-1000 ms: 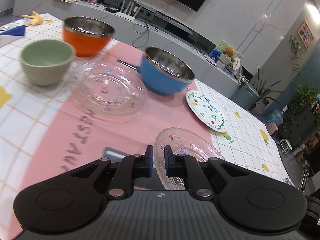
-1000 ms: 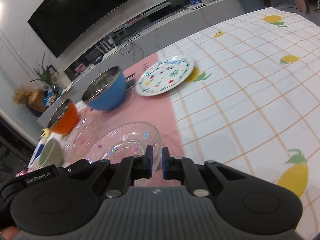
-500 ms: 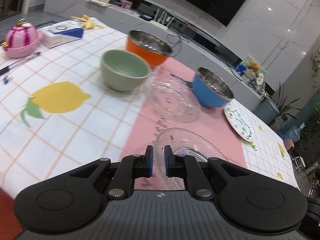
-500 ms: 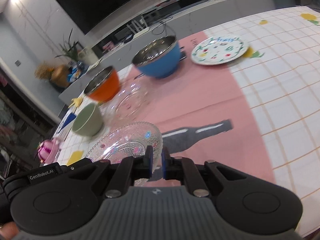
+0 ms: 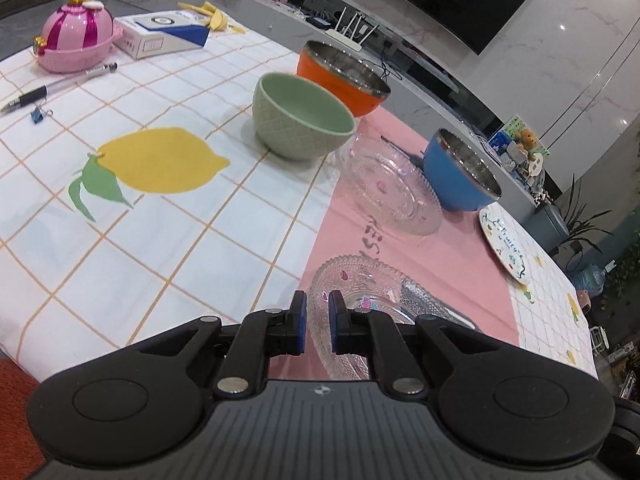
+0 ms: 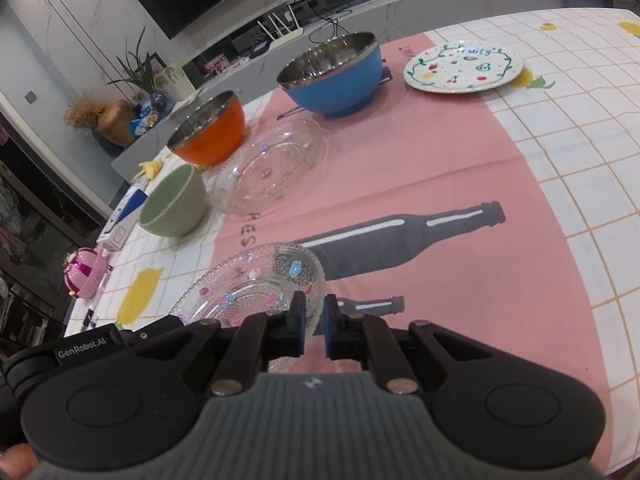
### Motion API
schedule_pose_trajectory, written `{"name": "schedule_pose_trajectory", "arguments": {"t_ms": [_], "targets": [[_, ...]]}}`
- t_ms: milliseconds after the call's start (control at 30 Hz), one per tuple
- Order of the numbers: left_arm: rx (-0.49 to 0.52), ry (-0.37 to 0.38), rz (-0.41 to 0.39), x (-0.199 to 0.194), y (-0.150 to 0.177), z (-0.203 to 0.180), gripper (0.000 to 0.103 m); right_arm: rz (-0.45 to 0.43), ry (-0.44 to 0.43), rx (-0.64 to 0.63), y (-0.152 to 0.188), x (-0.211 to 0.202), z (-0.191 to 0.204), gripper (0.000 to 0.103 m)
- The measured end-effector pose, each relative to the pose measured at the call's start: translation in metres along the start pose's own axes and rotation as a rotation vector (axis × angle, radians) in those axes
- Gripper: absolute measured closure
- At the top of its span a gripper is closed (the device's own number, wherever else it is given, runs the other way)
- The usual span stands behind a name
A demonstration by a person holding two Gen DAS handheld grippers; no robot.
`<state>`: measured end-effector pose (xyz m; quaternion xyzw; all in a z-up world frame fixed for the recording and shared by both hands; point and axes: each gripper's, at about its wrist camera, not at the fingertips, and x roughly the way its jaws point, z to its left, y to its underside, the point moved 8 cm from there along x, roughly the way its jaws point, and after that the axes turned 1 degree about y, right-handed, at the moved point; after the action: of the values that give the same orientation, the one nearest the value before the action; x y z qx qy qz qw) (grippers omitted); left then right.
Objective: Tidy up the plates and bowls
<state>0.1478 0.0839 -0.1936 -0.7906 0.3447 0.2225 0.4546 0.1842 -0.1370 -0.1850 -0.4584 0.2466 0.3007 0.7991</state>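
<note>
So both hand-held grippers are clamped on the same beaded glass plate, one on each side of its rim. The left hand-held gripper pinches the near-left edge and the right hand-held gripper has the near-right edge, so the plate hangs between them just above the pink cloth on the desk. Going left to right ahead of it: green bowl, orange bowl, the other clear glass plate, blue bowl, white "Fruity" plate. My guess is the matching glass plate, straight ahead and slightly up-table, is the stacking target, roughly equally near for both hands.
</note>
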Motion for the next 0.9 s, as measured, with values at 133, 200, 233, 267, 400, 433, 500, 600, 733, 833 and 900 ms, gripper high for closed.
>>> {"name": "schedule_pose_trajectory", "arguments": {"t_ms": [133,200,233,267,400,433,500,600,733,833,900], "targets": [[-0.004,0.012,0.001,0.005,0.001,0.0,0.091,0.007,0.017,-0.001,0.002,0.004,-0.004,0.096],[-0.005,0.013,0.001,0.009,0.0,-0.001,0.091,0.01,0.027,0.002,0.002,0.006,-0.006,0.096],[-0.003,0.013,0.001,0.009,0.0,-0.001,0.09,0.012,0.032,0.002,0.003,0.007,-0.007,0.096],[0.001,0.01,0.001,0.01,0.0,-0.001,0.09,0.014,0.033,0.002,0.003,0.009,-0.008,0.096],[0.003,0.011,0.007,0.011,0.001,0.0,0.088,0.022,0.031,-0.005,0.003,0.011,-0.009,0.096],[0.002,0.012,0.008,0.011,0.001,0.0,0.088,0.02,0.03,-0.008,0.003,0.011,-0.008,0.094],[0.001,0.011,0.008,0.011,0.002,0.0,0.088,0.024,0.023,-0.011,0.004,0.012,-0.007,0.091],[-0.005,0.01,0.004,0.009,0.001,0.001,0.081,0.022,0.013,-0.017,0.003,0.011,-0.005,0.087],[-0.014,0.006,-0.005,0.003,-0.001,0.002,0.069,-0.01,0.01,-0.044,-0.001,0.004,-0.002,0.069],[-0.016,-0.006,-0.027,-0.002,-0.004,0.002,0.064,-0.039,0.017,-0.079,-0.006,-0.005,0.001,0.064],[-0.008,-0.017,-0.053,-0.008,-0.009,0.0,0.063,-0.063,0.019,-0.095,-0.008,-0.012,0.003,0.058]]}}
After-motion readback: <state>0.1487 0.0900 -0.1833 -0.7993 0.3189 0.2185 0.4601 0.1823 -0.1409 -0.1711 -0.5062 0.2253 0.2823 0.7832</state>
